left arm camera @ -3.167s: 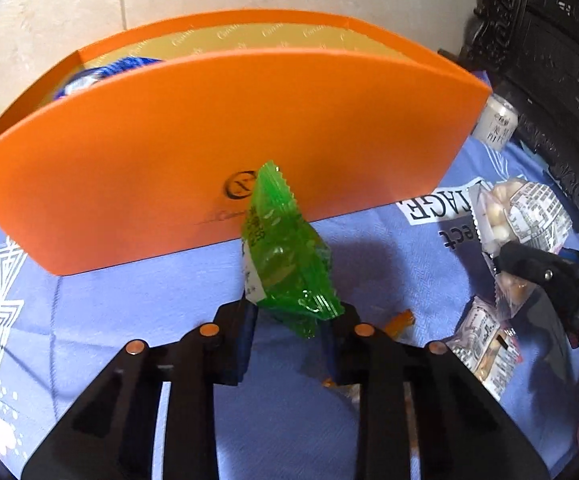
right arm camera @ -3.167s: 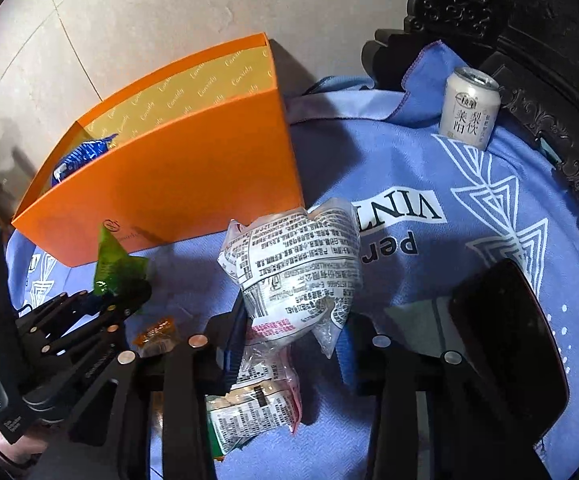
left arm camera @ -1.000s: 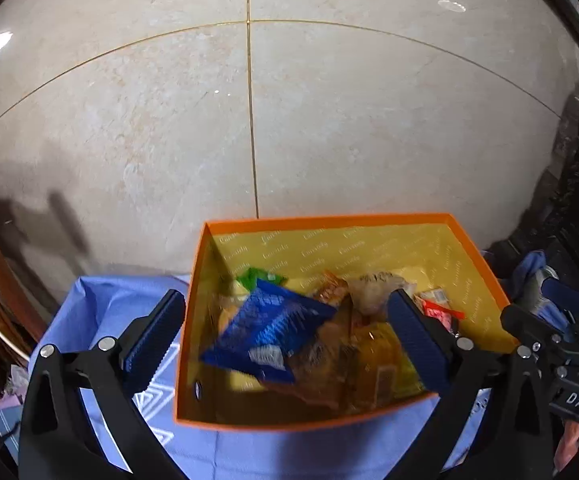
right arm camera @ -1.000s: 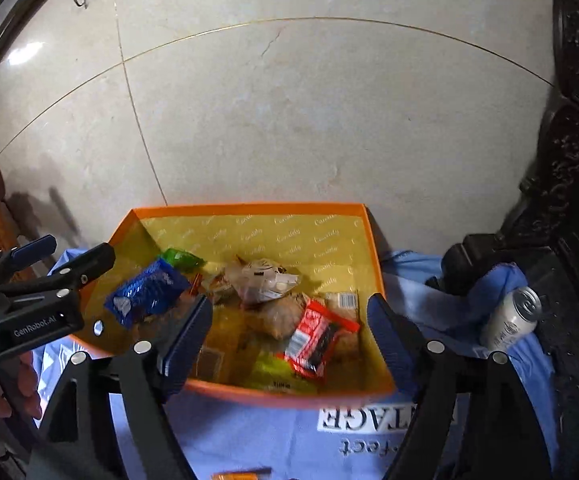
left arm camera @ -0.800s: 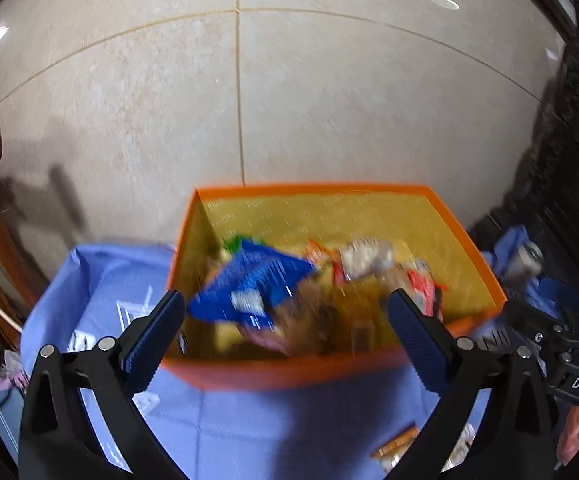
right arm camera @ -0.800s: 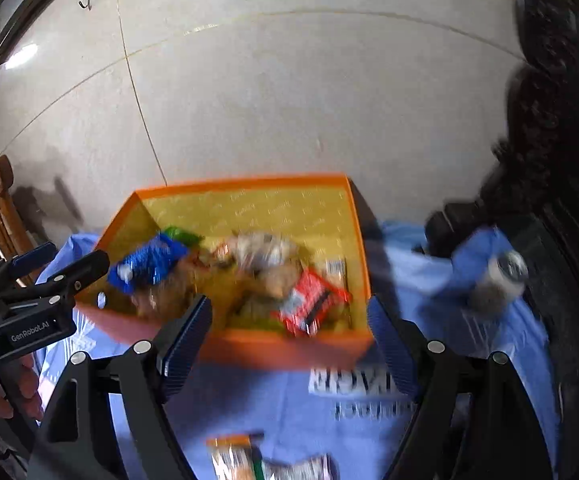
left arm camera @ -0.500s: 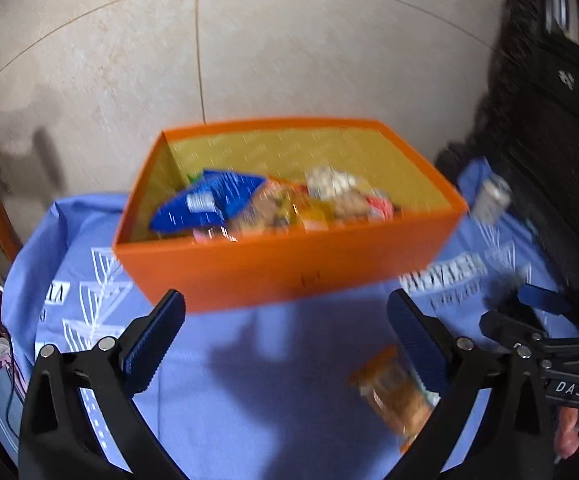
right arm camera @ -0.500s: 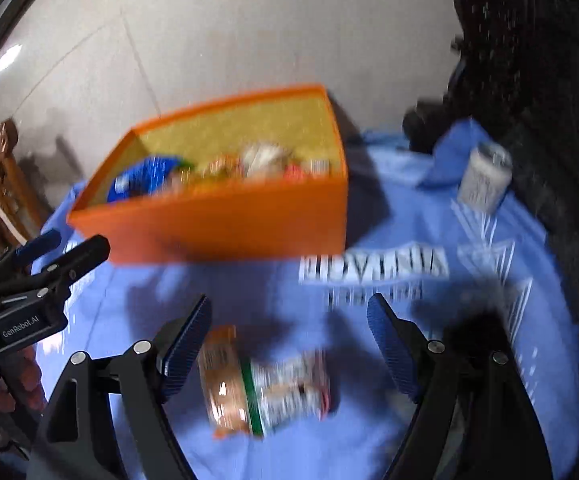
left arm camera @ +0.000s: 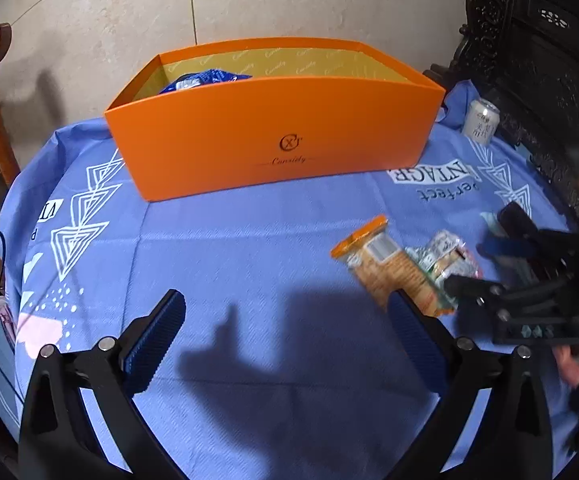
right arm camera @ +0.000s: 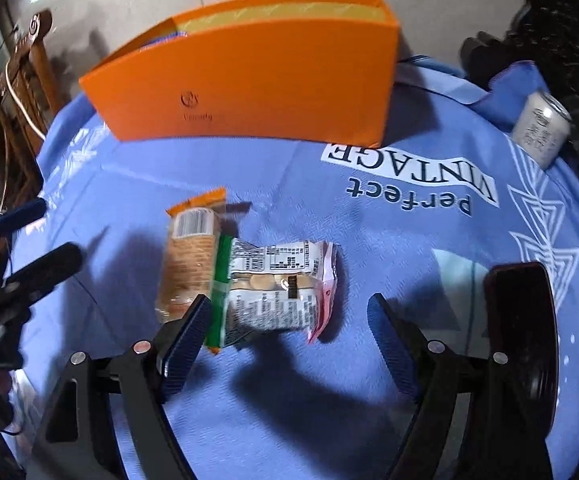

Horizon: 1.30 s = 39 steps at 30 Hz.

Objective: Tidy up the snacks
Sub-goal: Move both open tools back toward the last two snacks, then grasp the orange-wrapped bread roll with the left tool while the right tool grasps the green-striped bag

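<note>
I see two snack packs on the blue cloth (right arm camera: 369,240): one orange pack (right arm camera: 187,256) and one white pack (right arm camera: 277,284), touching. One orange box (left arm camera: 273,132) stands behind them, with one blue bag (left arm camera: 201,79) inside. My left gripper (left arm camera: 289,332) and right gripper (right arm camera: 289,328) are both wide apart, grasping nothing. One can (right arm camera: 539,128) stands far right.

both tongs point steeply down. the left tongs (left arm camera: 285,344) stand wide apart with nothing between the blue ribbed pads (left arm camera: 153,338). the right tongs (right arm camera: 289,334) gape equally wide and grip nothing. a person's fingers (left arm camera: 569,364) show at the handle of the right tongs, blurred.
</note>
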Tool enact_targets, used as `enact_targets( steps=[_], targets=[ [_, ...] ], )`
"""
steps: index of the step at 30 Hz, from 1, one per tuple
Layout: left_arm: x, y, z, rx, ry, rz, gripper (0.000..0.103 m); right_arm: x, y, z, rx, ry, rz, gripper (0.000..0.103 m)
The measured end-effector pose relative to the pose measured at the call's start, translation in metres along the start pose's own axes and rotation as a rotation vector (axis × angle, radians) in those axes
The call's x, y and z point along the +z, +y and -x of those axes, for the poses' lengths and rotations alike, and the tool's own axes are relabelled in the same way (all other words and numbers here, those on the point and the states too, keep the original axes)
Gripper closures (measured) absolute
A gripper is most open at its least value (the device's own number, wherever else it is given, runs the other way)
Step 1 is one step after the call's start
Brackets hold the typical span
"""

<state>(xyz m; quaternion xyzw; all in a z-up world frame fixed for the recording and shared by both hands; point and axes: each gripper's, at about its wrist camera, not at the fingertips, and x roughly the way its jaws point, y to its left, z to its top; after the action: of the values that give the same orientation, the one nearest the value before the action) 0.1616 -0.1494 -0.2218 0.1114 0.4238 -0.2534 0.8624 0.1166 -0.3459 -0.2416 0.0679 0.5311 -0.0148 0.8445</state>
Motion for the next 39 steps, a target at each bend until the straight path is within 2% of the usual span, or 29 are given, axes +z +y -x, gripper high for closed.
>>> enact_targets(
  steps=[7,11,14,16,18,24,33,39],
  targets=[
    [0.003,0.008,0.0,0.007,0.001,-0.002,0.004,0.003,0.008,-0.022,0.041,0.044,0.083,0.021],
    [0.004,0.003,-0.002,0.006,-0.003,-0.032,0.004,0.005,0.019,-0.025,0.007,0.026,0.16,0.021],
    [0.004,-0.002,-0.004,-0.003,0.004,-0.037,0.004,0.006,0.021,-0.024,-0.002,0.001,0.176,0.03],
    [0.003,-0.003,-0.006,-0.009,0.008,-0.043,0.004,0.007,0.019,-0.022,-0.01,-0.016,0.156,0.049],
    [0.004,-0.006,-0.008,-0.014,0.009,-0.047,0.004,0.006,0.016,-0.02,-0.009,-0.023,0.132,0.053],
    [0.01,-0.02,-0.017,-0.044,0.013,-0.079,0.004,-0.009,0.009,-0.011,-0.031,-0.041,0.082,0.058],
    [0.007,-0.054,-0.041,-0.085,0.042,-0.141,0.004,-0.045,-0.007,0.018,-0.051,-0.05,-0.092,0.06],
    [0.009,-0.076,-0.067,-0.054,0.069,-0.151,0.004,-0.061,-0.008,0.024,-0.053,-0.036,-0.154,0.059]
  ],
)
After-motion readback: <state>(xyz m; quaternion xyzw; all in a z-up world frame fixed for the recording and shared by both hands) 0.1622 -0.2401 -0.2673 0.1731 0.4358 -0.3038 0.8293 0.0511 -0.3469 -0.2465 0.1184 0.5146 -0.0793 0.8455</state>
